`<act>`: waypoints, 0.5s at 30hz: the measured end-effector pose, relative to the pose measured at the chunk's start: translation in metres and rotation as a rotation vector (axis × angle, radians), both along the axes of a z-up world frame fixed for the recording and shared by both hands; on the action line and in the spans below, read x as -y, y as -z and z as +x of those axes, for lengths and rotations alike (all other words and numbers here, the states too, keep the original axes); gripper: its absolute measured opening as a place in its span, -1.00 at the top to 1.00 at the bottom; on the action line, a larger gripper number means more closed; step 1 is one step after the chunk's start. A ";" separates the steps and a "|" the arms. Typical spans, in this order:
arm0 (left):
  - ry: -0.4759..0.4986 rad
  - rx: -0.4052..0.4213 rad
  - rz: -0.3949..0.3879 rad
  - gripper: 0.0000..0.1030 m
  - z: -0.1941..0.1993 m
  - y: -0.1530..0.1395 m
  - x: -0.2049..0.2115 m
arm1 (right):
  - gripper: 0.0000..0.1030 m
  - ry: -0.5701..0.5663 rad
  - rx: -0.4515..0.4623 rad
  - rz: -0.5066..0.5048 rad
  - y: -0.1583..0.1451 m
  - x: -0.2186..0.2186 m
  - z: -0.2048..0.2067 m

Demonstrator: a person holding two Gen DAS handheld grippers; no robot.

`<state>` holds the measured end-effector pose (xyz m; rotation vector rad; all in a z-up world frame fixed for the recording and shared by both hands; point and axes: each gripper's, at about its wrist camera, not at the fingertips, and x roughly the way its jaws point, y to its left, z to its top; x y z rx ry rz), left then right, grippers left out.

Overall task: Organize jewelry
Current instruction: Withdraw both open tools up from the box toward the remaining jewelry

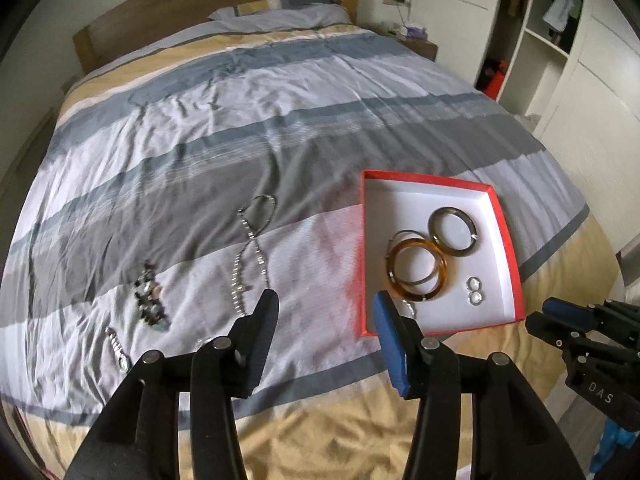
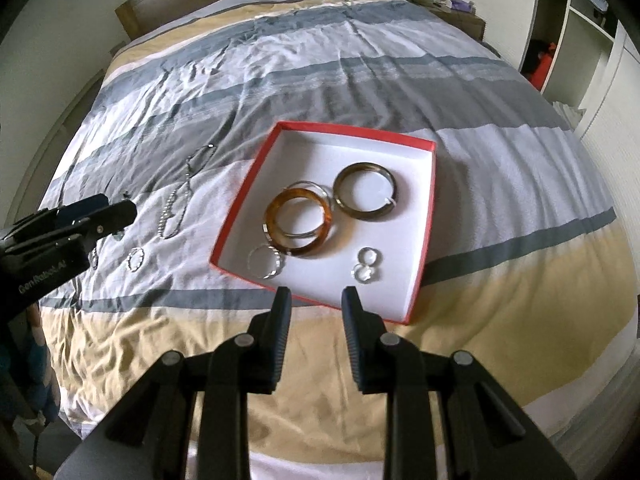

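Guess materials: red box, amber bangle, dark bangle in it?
Red box: looks like cardboard, matte red walls, plain white inside, thin folded edges.
Amber bangle: probably resin or plastic, glossy, translucent tortoiseshell mottling.
Dark bangle: smooth, glossy olive-brown; stone, horn or resin, cannot tell which. A small pale fitting on its rim looks metallic.

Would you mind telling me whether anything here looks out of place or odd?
Nothing is damaged. The box holds bangles and rings, but a long chain, a dark beaded piece and a small silver piece lie loose on the bedspread, left of the box.
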<state>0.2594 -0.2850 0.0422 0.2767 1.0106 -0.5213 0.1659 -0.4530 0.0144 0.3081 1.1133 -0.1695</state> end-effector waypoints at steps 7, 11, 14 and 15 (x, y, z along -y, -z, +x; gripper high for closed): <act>-0.051 0.001 -0.023 0.02 0.001 -0.010 -0.034 | 0.51 -0.005 -0.003 0.004 -0.009 -0.019 0.007; -0.089 0.006 -0.026 -0.03 0.005 -0.014 -0.056 | 0.51 -0.025 0.000 0.003 -0.014 -0.033 0.016; -0.119 0.007 -0.025 -0.07 0.009 -0.016 -0.070 | 0.51 -0.045 0.004 0.001 -0.018 -0.044 0.023; -0.129 0.009 -0.021 -0.09 0.010 -0.017 -0.076 | 0.51 -0.050 0.006 0.001 -0.019 -0.046 0.025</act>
